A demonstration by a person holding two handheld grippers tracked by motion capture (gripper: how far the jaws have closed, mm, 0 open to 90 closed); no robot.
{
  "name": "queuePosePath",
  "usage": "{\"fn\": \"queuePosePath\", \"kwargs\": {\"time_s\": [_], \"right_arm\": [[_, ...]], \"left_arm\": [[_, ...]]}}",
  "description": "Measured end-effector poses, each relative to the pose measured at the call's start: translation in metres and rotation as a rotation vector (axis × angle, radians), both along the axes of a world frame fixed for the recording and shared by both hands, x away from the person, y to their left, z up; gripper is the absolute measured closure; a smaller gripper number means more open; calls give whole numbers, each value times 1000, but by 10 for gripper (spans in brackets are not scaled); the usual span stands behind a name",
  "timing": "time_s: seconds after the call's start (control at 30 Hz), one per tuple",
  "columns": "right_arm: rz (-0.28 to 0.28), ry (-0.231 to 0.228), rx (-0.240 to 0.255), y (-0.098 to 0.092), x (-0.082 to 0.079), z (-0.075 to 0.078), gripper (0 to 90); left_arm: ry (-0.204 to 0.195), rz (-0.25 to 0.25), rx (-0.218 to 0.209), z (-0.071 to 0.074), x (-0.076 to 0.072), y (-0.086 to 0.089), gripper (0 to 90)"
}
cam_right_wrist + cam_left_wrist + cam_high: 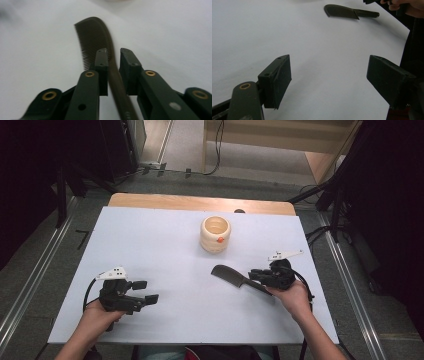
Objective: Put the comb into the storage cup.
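Right now your right gripper point(113, 53) straddles the comb point(96, 40) where handle meets teeth, one jaw on each side of the spine and nearly closed on it — though you cannot tell from the right gripper view whether the pads actually press it, since a sliver of gap shows on one side. The comb lies flat on the white table point(165, 245), near the right edge in the high view, with the cup point(215, 234) well apart beyond it. Your left gripper point(328, 75) sits wide open and empty over bare table on the other side. The main risk is the grip itself: the comb is thin and lies flush, so if you close without getting the jaw tips down to the surface, the pads may ride over its top and skate it away instead of pinching it. Close on the teeth rather than the solid spine and they could flex and let it twist out as you lift. Held this close to one end, it may also droop or pivot — watch for that if you carry it toward the cup, where a tilted comb could catch the rim and tip it.
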State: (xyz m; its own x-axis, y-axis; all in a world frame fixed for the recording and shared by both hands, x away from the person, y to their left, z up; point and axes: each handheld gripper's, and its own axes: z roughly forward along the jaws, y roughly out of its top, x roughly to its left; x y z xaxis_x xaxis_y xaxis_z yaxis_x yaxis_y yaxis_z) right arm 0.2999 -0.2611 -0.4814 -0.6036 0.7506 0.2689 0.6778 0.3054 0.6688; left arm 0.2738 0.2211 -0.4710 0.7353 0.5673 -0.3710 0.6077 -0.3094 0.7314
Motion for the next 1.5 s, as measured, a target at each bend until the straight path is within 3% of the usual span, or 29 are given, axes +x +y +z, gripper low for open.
{"fn": "queuePosePath", "kwargs": {"time_s": [0.3, 0.47, 0.63, 0.8, 1.0, 1.27, 1.5], "right_arm": [[67, -50, 104, 9, -20, 9, 515], [71, -109, 171, 7, -34, 10, 403], [67, -133, 199, 1, -46, 9, 332], [76, -138, 195, -1, -54, 8, 293], [84, -127, 189, 0, -52, 7, 257], [88, -172, 185, -9, -50, 13, 228], [97, -177, 156, -18, -46, 12, 228]], "left_arm": [[1, 0, 2, 0, 0, 0, 203], [1, 1, 3, 0, 0, 0, 203], [-1, -1, 2, 0, 0, 0, 204], [0, -5, 1, 0, 1, 0, 203], [-2, -8, 5, 0, 0, -1, 203], [-2, -10, 8, 0, 1, -1, 203], [-1, -11, 8, 0, 1, -2, 203]]}}
